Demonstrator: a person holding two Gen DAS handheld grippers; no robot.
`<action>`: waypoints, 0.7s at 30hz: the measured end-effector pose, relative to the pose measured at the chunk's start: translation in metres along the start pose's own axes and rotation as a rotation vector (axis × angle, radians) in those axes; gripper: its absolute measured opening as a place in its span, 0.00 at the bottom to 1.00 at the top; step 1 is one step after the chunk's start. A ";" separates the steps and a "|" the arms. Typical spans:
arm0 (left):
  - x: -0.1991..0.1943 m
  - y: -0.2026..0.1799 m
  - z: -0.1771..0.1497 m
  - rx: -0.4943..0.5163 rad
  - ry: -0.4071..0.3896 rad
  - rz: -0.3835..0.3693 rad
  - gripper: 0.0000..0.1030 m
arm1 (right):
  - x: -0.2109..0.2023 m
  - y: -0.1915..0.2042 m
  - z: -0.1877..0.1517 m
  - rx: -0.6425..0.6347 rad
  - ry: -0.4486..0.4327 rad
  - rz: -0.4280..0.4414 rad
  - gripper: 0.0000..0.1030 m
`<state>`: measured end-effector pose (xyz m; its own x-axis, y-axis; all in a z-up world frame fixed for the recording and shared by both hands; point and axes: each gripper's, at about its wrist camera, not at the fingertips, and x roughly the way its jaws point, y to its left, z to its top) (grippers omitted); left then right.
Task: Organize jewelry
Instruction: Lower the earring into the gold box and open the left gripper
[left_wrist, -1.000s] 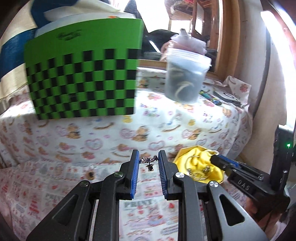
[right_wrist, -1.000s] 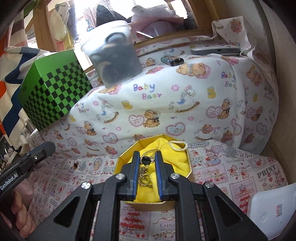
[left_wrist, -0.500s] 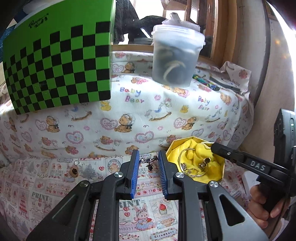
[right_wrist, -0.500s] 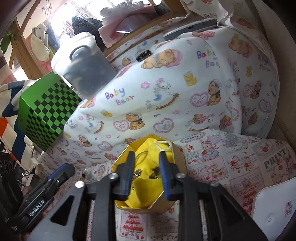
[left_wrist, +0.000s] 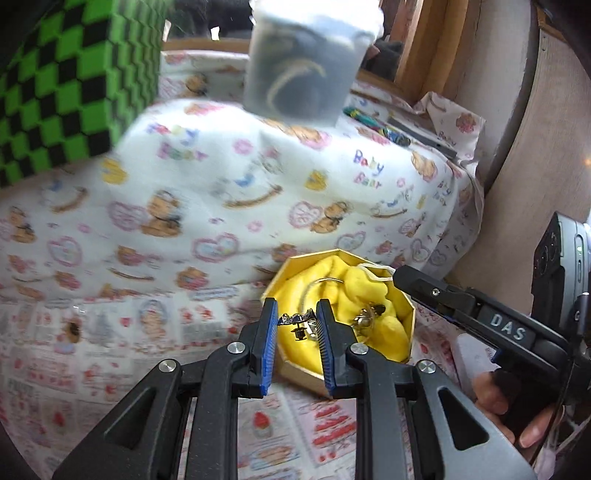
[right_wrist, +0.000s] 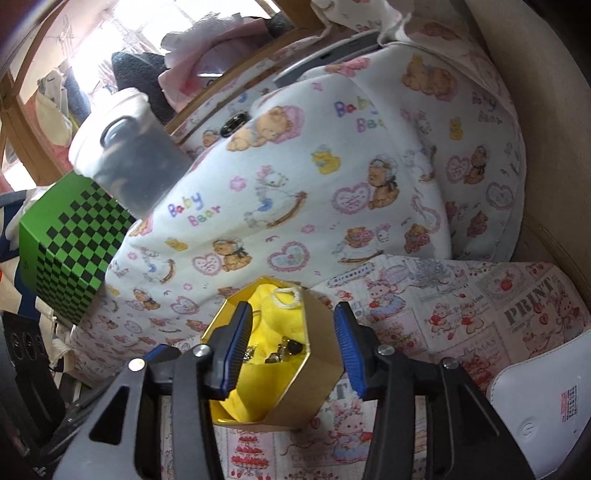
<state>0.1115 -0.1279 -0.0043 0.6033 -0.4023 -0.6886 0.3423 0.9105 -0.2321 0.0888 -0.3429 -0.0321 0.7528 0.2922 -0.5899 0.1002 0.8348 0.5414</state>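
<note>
A gold box (left_wrist: 388, 363) lined with yellow cloth (left_wrist: 384, 332) sits on the printed cloth and holds several pieces of jewelry (left_wrist: 364, 319). My left gripper (left_wrist: 296, 320) is shut on a small silver earring (left_wrist: 295, 319) and hangs over the box's near left rim. My right gripper (right_wrist: 291, 325) stands over the same box (right_wrist: 314, 380), its jaws opening with nothing pressed between them; dark and silver jewelry (right_wrist: 286, 347) lies on the yellow cloth (right_wrist: 255, 391) below. One more small dark piece (left_wrist: 72, 328) lies on the cloth at the left. The right gripper's finger (left_wrist: 436, 293) reaches over the box's right rim in the left wrist view.
A green and black checkered box (right_wrist: 70, 254) and a clear lidded tub (right_wrist: 133, 162) stand on a raised bear-print cushion (right_wrist: 314, 184) behind the gold box. A white object (right_wrist: 546, 410) lies at the front right. A hand (left_wrist: 517, 413) holds the right gripper's handle.
The left gripper carried the earring rightward and down until it hangs over the box. The right gripper rolled and its jaws spread apart, leaving the dark jewelry piece on the yellow cloth.
</note>
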 end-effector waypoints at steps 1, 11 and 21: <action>0.003 -0.001 0.000 -0.008 0.003 -0.012 0.19 | 0.000 -0.003 0.001 0.018 0.005 0.009 0.44; -0.022 0.002 -0.001 0.028 -0.092 0.017 0.32 | 0.000 -0.004 0.001 0.005 0.026 0.000 0.47; -0.103 0.026 -0.009 0.067 -0.280 0.157 0.57 | -0.001 0.023 -0.010 -0.069 0.042 0.024 0.51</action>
<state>0.0521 -0.0622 0.0546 0.8237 -0.2767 -0.4949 0.2704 0.9589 -0.0861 0.0836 -0.3195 -0.0249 0.7266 0.3305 -0.6024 0.0362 0.8570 0.5140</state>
